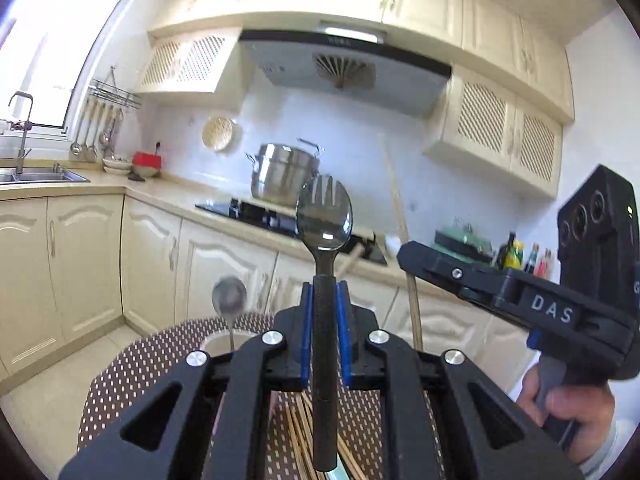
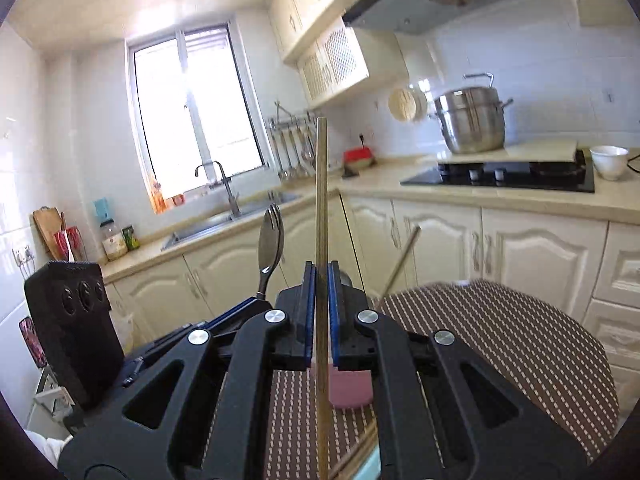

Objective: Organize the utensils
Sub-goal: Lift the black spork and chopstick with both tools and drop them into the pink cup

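Bright daylight floods in through the tall white-framed window [image 2: 192, 120], blown out to glare. Fisheye bending curves the cream wooden cabinets [image 1: 80, 256]; dark vignette rings both views; far background slightly motion-blurred.

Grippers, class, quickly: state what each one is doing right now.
Left gripper: shut on the spork, held upright.
Right gripper: shut on a single chopstick, upright.

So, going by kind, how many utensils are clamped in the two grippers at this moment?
Dark metal spork with black handle, in the left gripper: 1
Thin pale wooden chopstick, in the right gripper: 1
Total: 2
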### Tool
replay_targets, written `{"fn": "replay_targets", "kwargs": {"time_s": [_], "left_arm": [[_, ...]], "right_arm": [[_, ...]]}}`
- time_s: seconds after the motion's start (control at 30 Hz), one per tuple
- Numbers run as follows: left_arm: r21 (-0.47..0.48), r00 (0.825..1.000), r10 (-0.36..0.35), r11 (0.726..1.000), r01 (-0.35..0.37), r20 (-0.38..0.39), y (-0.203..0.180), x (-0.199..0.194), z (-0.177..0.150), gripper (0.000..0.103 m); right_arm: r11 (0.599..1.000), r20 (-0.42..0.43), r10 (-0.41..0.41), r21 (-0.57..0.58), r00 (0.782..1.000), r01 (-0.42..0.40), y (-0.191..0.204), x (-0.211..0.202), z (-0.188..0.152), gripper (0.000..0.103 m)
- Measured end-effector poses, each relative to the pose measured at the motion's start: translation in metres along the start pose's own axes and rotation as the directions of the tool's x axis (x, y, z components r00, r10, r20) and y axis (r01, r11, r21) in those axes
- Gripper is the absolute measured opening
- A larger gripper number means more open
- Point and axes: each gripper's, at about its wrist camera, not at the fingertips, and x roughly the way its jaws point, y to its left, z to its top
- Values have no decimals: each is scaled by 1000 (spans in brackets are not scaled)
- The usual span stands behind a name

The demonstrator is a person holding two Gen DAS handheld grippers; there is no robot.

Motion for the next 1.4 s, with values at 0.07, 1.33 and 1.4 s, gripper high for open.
{"fn": "replay_targets", "kwargs": {"time_s": [0.07, 1.33, 1.4], "left_arm": [[-10, 999, 6, 1000, -6, 46, 6, 9, 3, 11], [-70, 986, 159, 984, -162, -51, 67, 52, -45, 12], [-92, 984, 164, 981, -169, -64, 69, 48, -45, 16]], "right_arm": [[1000, 34, 9, -8, 999, -9, 2, 13, 5, 6], [998, 75, -43, -45, 996, 46, -16, 88, -28, 7], [998, 70, -50, -46, 996, 53, -15, 83, -29, 7]]}}
